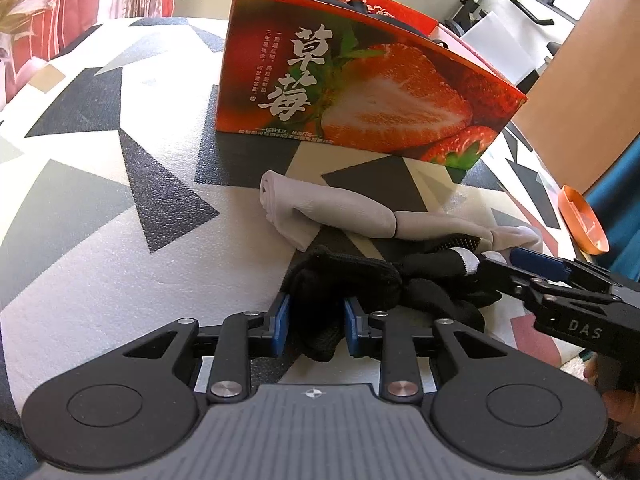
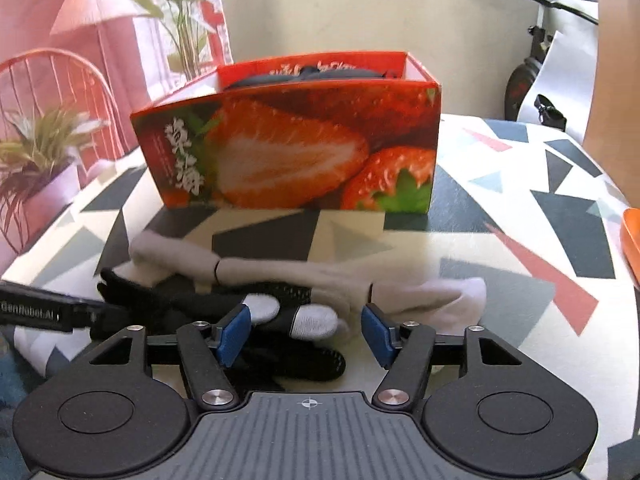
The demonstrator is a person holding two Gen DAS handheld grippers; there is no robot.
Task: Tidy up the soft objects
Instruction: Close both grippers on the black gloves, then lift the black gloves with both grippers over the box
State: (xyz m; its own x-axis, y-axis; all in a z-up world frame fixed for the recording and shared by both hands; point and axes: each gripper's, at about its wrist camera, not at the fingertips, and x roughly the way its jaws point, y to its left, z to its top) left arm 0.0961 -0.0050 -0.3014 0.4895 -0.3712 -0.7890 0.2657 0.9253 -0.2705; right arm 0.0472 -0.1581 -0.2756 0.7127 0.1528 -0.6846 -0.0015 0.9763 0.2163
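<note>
A pile of socks lies on the patterned table in front of a red strawberry box (image 1: 360, 92). Grey-beige socks (image 1: 332, 210) lie nearest the box, black socks (image 1: 360, 280) in front of them. My left gripper (image 1: 314, 320) is shut on a black sock, its blue pads pressing the fabric from both sides. My right gripper (image 2: 308, 334) is open, its pads on either side of the grey toes of black socks (image 2: 316, 322); it also shows in the left wrist view (image 1: 532, 268). The box (image 2: 296, 152) holds dark fabric inside.
An orange dish (image 1: 584, 220) sits at the table's right edge. A potted plant (image 2: 36, 168) and a red wire chair (image 2: 52, 80) stand off the table's left side. A brown board (image 1: 580, 100) stands at the right.
</note>
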